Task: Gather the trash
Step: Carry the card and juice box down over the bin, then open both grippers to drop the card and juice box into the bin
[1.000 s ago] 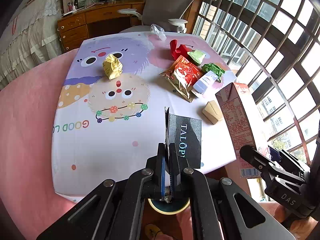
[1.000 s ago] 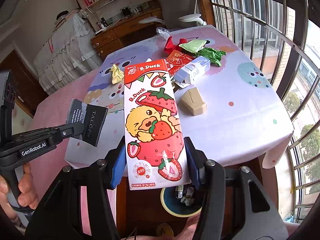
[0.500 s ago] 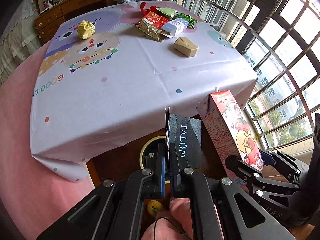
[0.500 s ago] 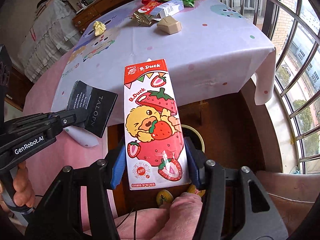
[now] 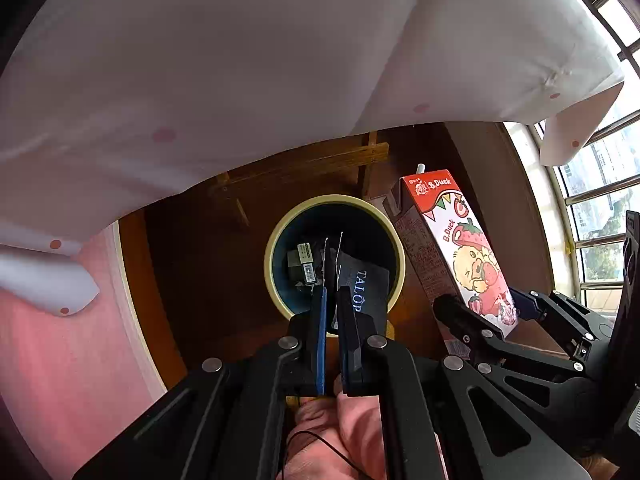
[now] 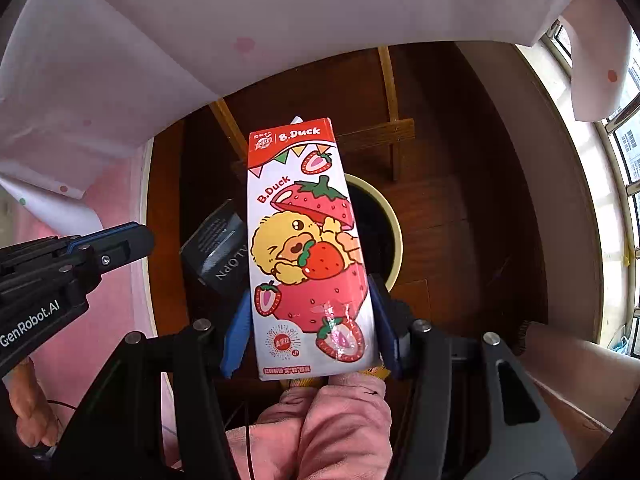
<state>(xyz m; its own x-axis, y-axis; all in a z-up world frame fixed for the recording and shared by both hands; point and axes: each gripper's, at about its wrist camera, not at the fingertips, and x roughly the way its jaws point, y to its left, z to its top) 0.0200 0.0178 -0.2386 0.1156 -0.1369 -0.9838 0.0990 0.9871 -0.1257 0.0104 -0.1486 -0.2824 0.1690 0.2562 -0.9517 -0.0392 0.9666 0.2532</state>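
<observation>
My left gripper is poised above the bin; its fingers are pressed together on the black packet, pinching its lower edge. The packet hangs over the bin's open mouth, inside the rim line. The bin stands on the wooden floor under the overhanging tablecloth and already holds some small dark items.

My right gripper has its fingers clamped on both side walls of the strawberry drink carton, low on the body. The carton points forward and sits just beside the bin's rim, not yet over the opening.

Handling judgement: the packet appears thin, light and flexible; an edge pinch is sufficient, and it should fall flat on release. The carton appears light and probably empty, with stiff walls that could dent under pressure; hold it across the narrow sides near the base. A straw protrudes from its top.
</observation>
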